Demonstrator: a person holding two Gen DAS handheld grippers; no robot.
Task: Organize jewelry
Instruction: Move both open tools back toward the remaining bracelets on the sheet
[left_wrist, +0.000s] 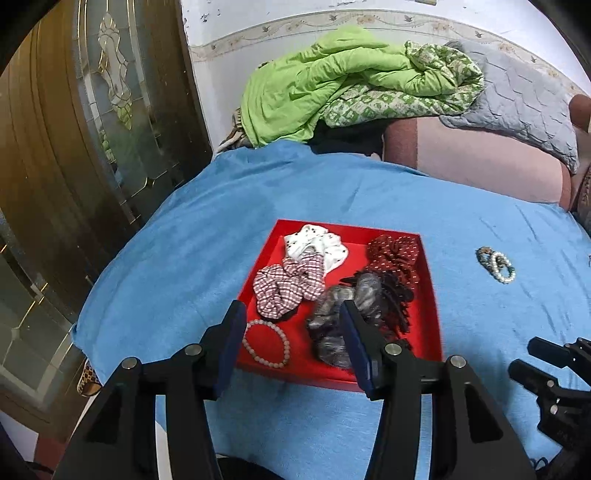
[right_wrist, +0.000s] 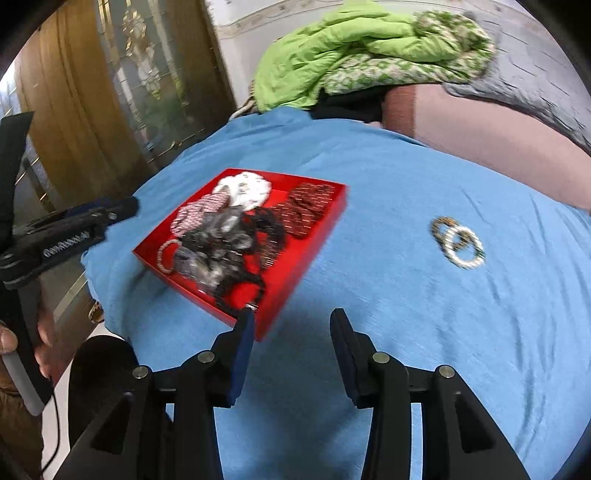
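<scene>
A red tray (left_wrist: 303, 376) (right_wrist: 288, 280) lies on a blue cloth (left_wrist: 177, 258). It holds a white dotted scrunchie (left_wrist: 317, 245), a checked one (left_wrist: 284, 288), a dark red one (left_wrist: 395, 254), a grey one (left_wrist: 332, 317), a dark hair claw (left_wrist: 391, 295) and a pink bead bracelet (left_wrist: 285, 341) (right_wrist: 159, 254). Two beaded bracelets (left_wrist: 493, 260) (right_wrist: 447, 243) overlap on the cloth to the tray's right. My left gripper (left_wrist: 291, 315) hovers open over the tray's near edge, its jaws bare. My right gripper (right_wrist: 293, 317) stands open by the tray's near corner, holding nothing.
A green quilt (left_wrist: 332, 81) and a grey blanket (left_wrist: 517, 96) are heaped on a pink cushion (left_wrist: 480, 158) behind the cloth. A wood and glass door (left_wrist: 74, 155) stands at the left. The cloth drops off at its left edge. A hand (right_wrist: 9, 343) holds the left tool.
</scene>
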